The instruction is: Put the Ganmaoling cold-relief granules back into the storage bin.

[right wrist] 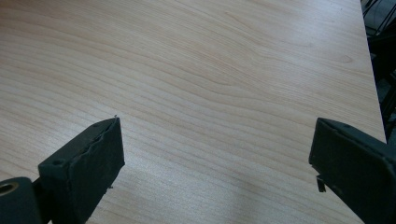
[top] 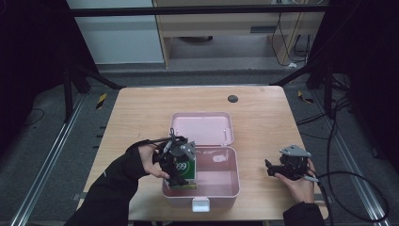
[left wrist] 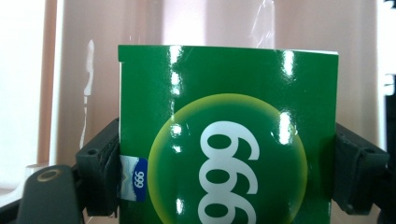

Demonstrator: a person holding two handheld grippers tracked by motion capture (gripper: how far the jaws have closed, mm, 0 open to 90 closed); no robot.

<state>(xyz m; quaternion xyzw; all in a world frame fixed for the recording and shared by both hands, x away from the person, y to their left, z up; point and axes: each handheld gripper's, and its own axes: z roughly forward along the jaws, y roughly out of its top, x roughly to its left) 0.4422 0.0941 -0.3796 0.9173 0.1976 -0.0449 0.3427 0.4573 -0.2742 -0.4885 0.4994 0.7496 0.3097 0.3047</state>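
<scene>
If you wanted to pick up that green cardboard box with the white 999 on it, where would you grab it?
Across its two narrow side edges, coming at the broad printed face. The green cardboard box is flat and rigid, so its parallel sides suit two jaws. The left gripper holds it this way now, inside the pink plastic case.

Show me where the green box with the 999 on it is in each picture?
High view: the green box stands at the left end of the open pink case, clamped by the left gripper.
Left gripper view: the green box sits mid-picture between the two black jaws.
Right gripper view: not in it; bare wooden table.
Shared landmark: the pink case, seen behind the box in the left gripper view.
</scene>
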